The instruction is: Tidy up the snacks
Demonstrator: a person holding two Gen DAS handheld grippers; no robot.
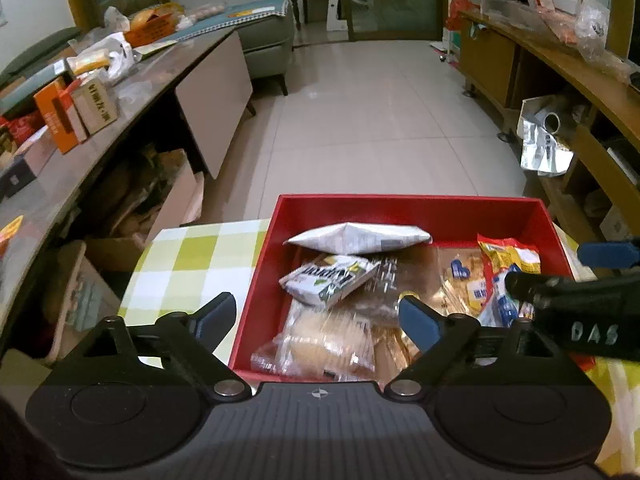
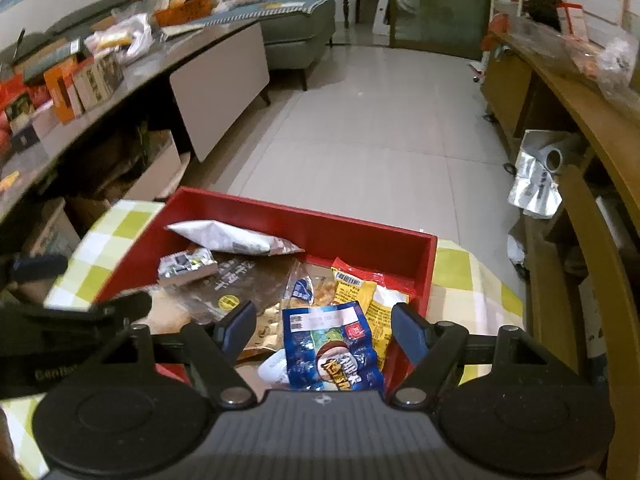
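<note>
Red cardboard walls frame your work: the red box (image 1: 408,210) sits on the green-and-white checked cloth (image 1: 188,256), its long side running left to right across both views, with the snacks heaped inside

Your left gripper (image 1: 318,314) hangs over the near left corner of the box with its jaws spread wide, one blue pad outside the left wall, the other above the packets, and nothing between them. Below it lies a clear-wrapped bread bun (image 1: 328,340), against the near wall

The long white pouch (image 1: 360,238) lies along the far wall, its long axis parallel to that wall, ends pointing left and right. Just in front of it the small white-and-green packet (image 1: 330,280) is tilted, its long axis running from near left to far right

Your right gripper (image 2: 322,328) is also wide open, straddling the blue packet (image 2: 334,350) without either pad visibly touching it. That packet stands lengthwise away from you at the box's near right corner, its white label end pointing toward the far wall. Behind it the yellow-and-red bag (image 2: 368,288) leans toward the right wall, and a clear bag of biscuits (image 2: 312,290) lies just to its left, beside a brown-tinted clear wrapper (image 2: 244,280) spread over the middle of the floor
</note>
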